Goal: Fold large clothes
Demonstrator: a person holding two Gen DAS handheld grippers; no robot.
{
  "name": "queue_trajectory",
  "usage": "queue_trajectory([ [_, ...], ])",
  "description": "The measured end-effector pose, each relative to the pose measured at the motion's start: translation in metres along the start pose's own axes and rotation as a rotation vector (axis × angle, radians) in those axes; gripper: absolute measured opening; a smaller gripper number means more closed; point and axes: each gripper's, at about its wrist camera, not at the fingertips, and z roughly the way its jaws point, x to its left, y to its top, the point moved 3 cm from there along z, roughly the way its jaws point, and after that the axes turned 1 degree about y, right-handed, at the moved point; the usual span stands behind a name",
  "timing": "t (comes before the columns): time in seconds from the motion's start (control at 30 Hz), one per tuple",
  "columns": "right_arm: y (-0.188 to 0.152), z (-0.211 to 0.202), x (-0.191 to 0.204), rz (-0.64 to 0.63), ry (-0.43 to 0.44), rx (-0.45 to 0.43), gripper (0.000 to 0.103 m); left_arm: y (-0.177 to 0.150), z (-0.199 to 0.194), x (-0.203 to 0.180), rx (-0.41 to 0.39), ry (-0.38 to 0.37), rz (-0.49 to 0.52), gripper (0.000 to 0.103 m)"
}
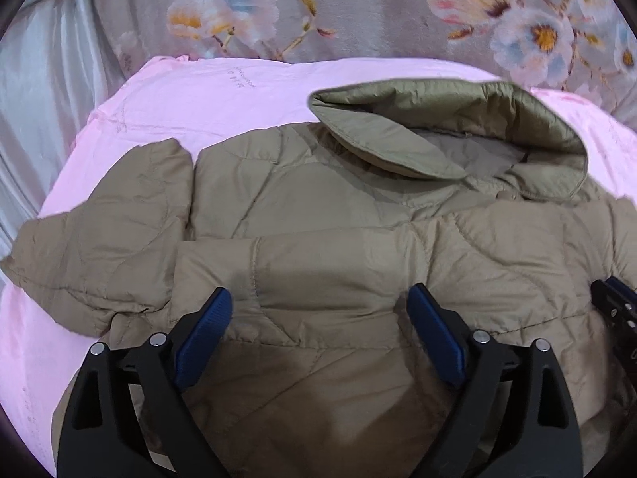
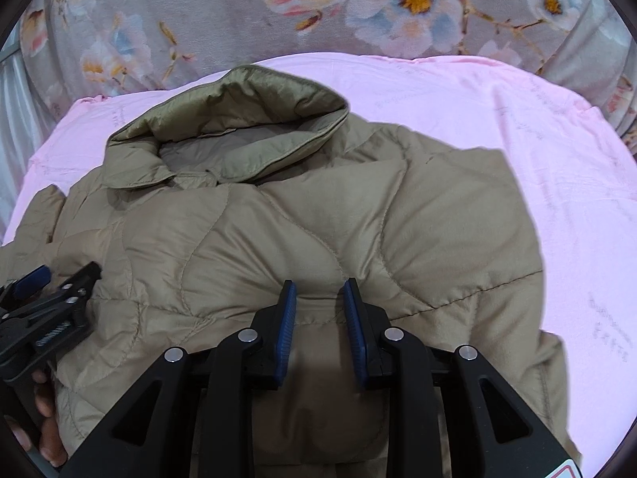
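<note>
A tan quilted puffer jacket [image 1: 318, 207] lies on a pink sheet [image 1: 199, 95], its olive hood [image 1: 458, 119] at the far side. One sleeve [image 1: 103, 239] sticks out to the left. My left gripper [image 1: 318, 310] is open, its blue pads wide apart just above the jacket's body. In the right wrist view the jacket [image 2: 318, 207] fills the middle and the hood [image 2: 239, 119] lies at upper left. My right gripper [image 2: 320, 302] has its jaws narrowly apart with a fold of jacket fabric bulging between them. The left gripper also shows at the left edge of the right wrist view [image 2: 59, 279].
A grey blanket with a flower print [image 1: 318, 8] lies beyond the pink sheet. A pale curtain [image 1: 40, 79] hangs at the left. Pink sheet [image 2: 537, 159] lies to the right of the jacket. A hand [image 2: 43, 418] holds the left gripper's handle.
</note>
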Motion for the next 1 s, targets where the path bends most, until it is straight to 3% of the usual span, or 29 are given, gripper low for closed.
queue_trajectory([
  [0.13, 0.005, -0.043, 0.029, -0.033, 0.067, -0.082, 0.038, 0.001, -0.039, 0.043, -0.018, -0.053, -0.089, 0.090],
  [0.17, 0.004, -0.051, 0.044, -0.065, 0.075, -0.091, 0.045, 0.001, -0.047, 0.057, -0.027, -0.060, -0.112, 0.093],
  [0.23, 0.000, -0.051, 0.069, -0.117, 0.108, -0.070, 0.047, 0.000, -0.058, 0.092, -0.030, -0.063, -0.163, 0.094],
  [0.37, -0.023, -0.024, 0.101, -0.202, 0.064, -0.004, 0.046, -0.006, -0.058, 0.159, -0.017, 0.041, -0.203, 0.094],
  [0.43, -0.030, -0.020, 0.103, -0.204, 0.047, -0.013, 0.047, -0.011, -0.054, 0.201, -0.013, 0.125, -0.223, 0.094],
  [0.5, -0.032, -0.019, 0.102, -0.196, 0.050, -0.016, 0.049, -0.015, -0.050, 0.232, -0.001, 0.161, -0.259, 0.094],
  [0.67, -0.036, -0.014, 0.099, -0.191, 0.038, -0.027, 0.052, -0.022, -0.026, 0.339, 0.053, 0.202, -0.508, 0.094],
  [0.77, -0.036, -0.013, 0.099, -0.184, 0.037, -0.030, 0.054, -0.026, -0.006, 0.392, 0.075, 0.181, -0.674, 0.094],
  [0.83, -0.036, -0.013, 0.098, -0.174, 0.035, -0.031, 0.057, -0.027, 0.008, 0.412, 0.088, 0.162, -0.739, 0.089],
  [1.0, -0.035, -0.012, 0.094, -0.147, 0.045, -0.027, 0.060, -0.023, 0.032, 0.420, 0.101, 0.079, -0.802, 0.065],
])
